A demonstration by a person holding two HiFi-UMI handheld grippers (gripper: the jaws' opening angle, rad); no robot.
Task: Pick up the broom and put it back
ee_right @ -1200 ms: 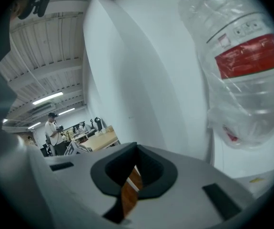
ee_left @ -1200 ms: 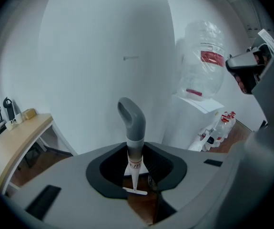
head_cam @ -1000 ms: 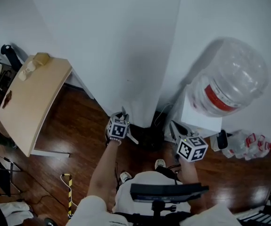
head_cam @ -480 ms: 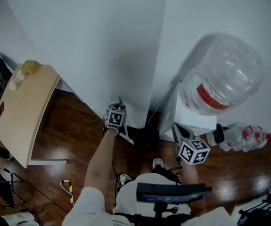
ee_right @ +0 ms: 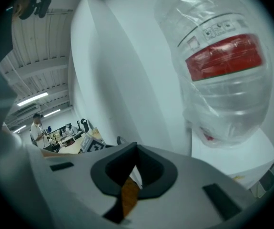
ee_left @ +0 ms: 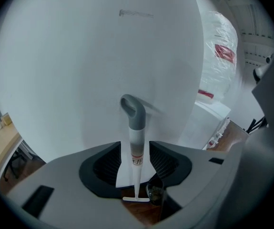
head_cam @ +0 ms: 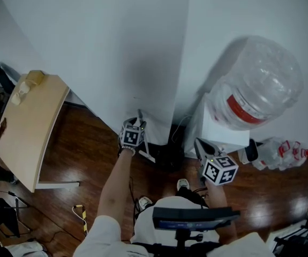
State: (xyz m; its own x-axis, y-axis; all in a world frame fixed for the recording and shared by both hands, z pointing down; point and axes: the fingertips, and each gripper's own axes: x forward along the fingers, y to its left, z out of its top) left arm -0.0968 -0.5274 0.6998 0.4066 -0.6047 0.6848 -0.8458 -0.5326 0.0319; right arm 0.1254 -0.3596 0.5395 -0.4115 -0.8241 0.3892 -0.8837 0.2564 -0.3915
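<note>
The broom (ee_left: 136, 128) has a white shaft and a grey looped handle top, and it leans upright against the white wall. My left gripper (ee_left: 136, 149) is around the shaft and its jaws are opening, with the pads standing off on both sides. In the head view the left gripper (head_cam: 137, 123) is at the foot of the wall corner, and the broom's handle top (head_cam: 140, 113) pokes out above it. My right gripper (head_cam: 199, 143) hangs to the right, by the water dispenser. In its own view the right gripper (ee_right: 137, 149) is shut with nothing in it.
A large water bottle (head_cam: 255, 90) with a red label sits on a white dispenser (head_cam: 220, 130) at the right. A dark object (head_cam: 167, 155) lies on the wood floor at the wall's foot. A wooden table (head_cam: 28, 122) stands left, and a plastic bag (head_cam: 282, 157) far right.
The left gripper moved a little up the picture toward the wall with the broom handle, then stayed there. The right gripper has hardly moved.
</note>
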